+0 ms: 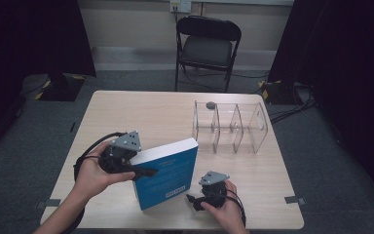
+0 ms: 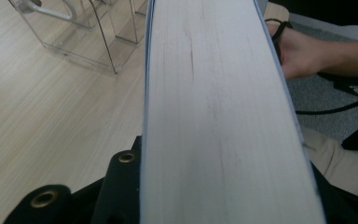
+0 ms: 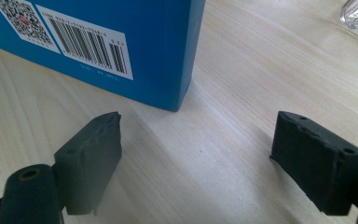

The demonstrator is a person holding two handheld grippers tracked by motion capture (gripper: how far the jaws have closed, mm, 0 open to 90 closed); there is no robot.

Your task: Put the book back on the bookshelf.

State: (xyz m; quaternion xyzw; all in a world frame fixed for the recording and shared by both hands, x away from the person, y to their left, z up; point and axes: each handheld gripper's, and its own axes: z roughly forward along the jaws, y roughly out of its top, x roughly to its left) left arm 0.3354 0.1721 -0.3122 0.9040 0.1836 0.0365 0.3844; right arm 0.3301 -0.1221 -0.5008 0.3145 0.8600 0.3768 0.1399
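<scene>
Your left gripper is clamping the blue book, jaws pressed against both covers, holding it tilted on its edge at the table's near middle. Your right gripper is resting just beside the book's lower corner, jaws spread wide and gripping nothing. The clear divided organizer is standing at the far right, a small grey object sitting at its far left corner.

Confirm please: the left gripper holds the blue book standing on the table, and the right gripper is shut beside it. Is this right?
One detail is wrong: the right gripper is open, not shut, as the right gripper view shows its jaws wide apart with nothing between them. The left gripper does hold the blue book standing on the table.
</scene>
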